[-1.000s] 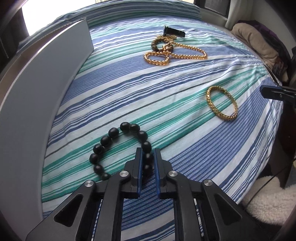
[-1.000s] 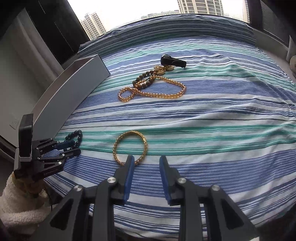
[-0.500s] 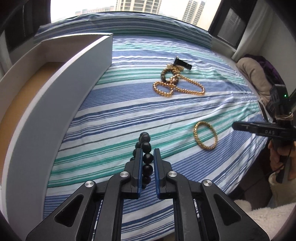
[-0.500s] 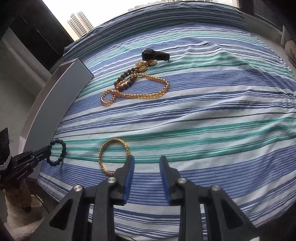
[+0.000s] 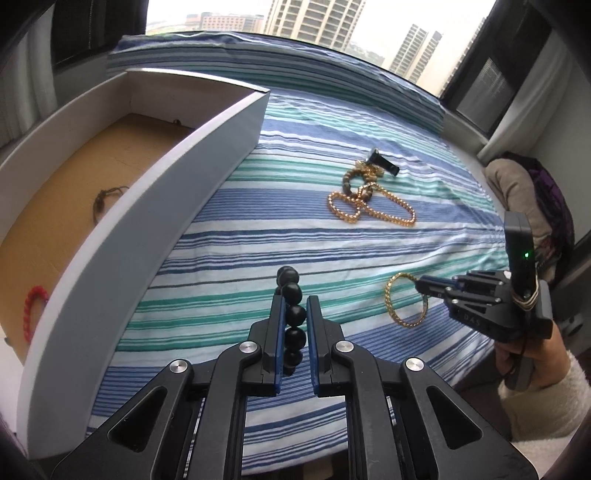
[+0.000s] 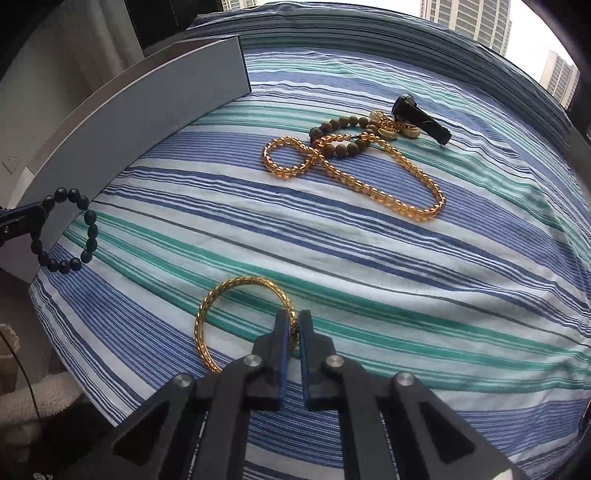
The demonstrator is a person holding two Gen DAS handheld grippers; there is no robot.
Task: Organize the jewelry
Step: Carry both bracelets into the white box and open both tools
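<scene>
"DAS" is printed on the right claw (image 5: 421, 286).

Glossy black bead bracelet (image 5: 294, 314), shiny woven gold bangle (image 6: 236, 314) (metal-looking), striped cloth bedsheet (image 6: 406, 258)

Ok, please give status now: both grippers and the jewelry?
Left gripper shut on black bead bracelet, lifted. Right gripper shut on gold bangle on bed. Nothing in the way.

We see a striped bedspread (image 5: 369, 240) in blue, teal and white; a window (image 5: 314, 22) at 12 o'clock shows high-rise towers in grey daylight; a dark window frame (image 5: 476, 66) at 2 o'clock.
</scene>
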